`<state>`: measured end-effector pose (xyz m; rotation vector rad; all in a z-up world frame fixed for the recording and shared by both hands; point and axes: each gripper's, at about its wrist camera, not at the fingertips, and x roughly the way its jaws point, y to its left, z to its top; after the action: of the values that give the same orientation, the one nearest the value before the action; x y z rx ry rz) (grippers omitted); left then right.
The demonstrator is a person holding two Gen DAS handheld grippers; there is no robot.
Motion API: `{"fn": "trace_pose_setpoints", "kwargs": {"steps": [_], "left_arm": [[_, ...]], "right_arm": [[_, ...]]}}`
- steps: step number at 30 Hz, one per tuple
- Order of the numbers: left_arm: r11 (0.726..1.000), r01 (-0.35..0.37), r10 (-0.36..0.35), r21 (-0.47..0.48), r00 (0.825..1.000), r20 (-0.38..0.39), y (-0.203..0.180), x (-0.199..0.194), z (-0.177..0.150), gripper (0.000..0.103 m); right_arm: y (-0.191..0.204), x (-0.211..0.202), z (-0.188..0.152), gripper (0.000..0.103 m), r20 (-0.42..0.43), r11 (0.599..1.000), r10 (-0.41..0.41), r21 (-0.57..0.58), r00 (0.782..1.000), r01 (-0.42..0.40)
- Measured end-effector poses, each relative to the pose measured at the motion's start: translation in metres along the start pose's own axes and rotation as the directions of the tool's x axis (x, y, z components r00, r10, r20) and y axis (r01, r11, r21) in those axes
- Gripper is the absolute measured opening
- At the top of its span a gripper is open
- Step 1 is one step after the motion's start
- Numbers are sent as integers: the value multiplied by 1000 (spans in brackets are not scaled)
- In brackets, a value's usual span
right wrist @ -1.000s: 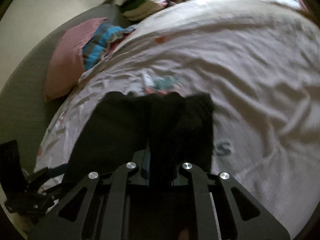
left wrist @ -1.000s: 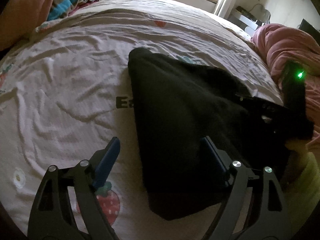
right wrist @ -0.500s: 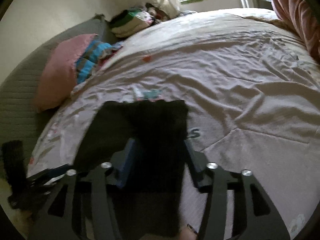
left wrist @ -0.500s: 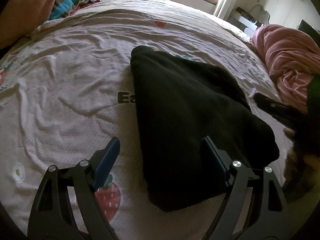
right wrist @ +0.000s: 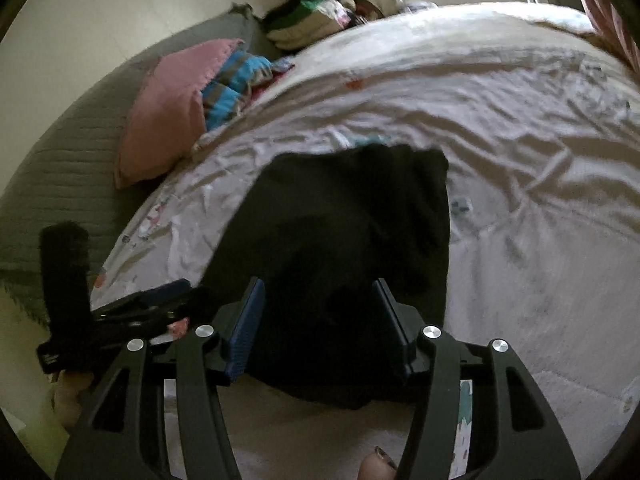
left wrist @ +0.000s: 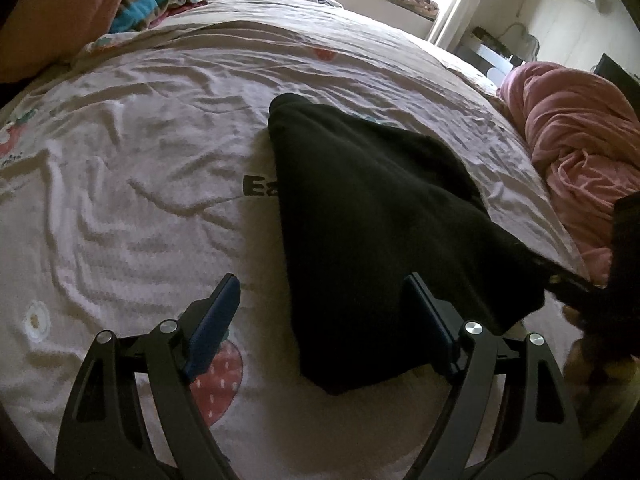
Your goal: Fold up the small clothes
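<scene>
A folded black garment lies flat on the white printed bedsheet; it also shows in the right wrist view. My left gripper is open, low over the garment's near left edge, holding nothing. My right gripper is open over the garment's near edge, its blue-padded fingers apart and empty. The right gripper shows at the right edge of the left wrist view; the left gripper shows at the left of the right wrist view.
A pink blanket heap lies at the bed's right side. A pink pillow, a striped blue cloth and a stack of folded clothes sit at the head of the bed. A window is behind.
My right gripper has opened and let go of the black garment, which now lies flat. The right gripper has drawn back toward the bed's edge. My left gripper has stayed open.
</scene>
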<state>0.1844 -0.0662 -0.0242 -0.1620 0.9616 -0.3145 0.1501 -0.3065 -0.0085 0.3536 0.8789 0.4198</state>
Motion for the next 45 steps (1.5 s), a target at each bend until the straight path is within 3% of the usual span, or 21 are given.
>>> {"fn": "trace_pose_setpoints", "kwargs": {"steps": [1,5,9,11,18,24,26,34,36,45], "left_arm": [[1000,5,-5,0,1000,-3,-1,0,-1,76],[1000,17,-17,17,1000,-11,-4,-1,-5,76],[999,23,-22,24,999,-25,-6,0,-8,76],[999,21,-20,28,999,-25,-7,-2,-9,76],[999,14,-13,43,1000,-23,-9,-11,-11,76],[999,12,-12,49,1000,-6,-13,-22,-13,76],[999,14,-14,51,1000,1,-14,-27,-14,77],[998,22,-24,62,999,36,-18,-48,-17,84],[998,21,-24,57,999,44,-17,-52,-17,93],[998,-26,21,63,997,80,-15,-68,-21,94]], "right_arm": [[-2,2,-1,17,-13,1000,-2,4,1000,2],[-13,-8,-7,16,14,999,8,43,1000,-9],[-13,-2,-16,19,-11,998,-63,24,998,63],[-9,-4,-19,30,-2,994,-110,4,994,110],[1,-23,-27,46,54,978,-200,-48,978,203],[14,-51,-37,73,146,953,-265,-109,953,282],[19,-60,-40,88,178,943,-286,-121,942,309],[39,-90,-47,97,272,926,-301,-147,914,348],[42,-94,-47,97,283,923,-305,-145,909,355],[53,-93,-47,98,284,920,-307,-155,908,360]]}}
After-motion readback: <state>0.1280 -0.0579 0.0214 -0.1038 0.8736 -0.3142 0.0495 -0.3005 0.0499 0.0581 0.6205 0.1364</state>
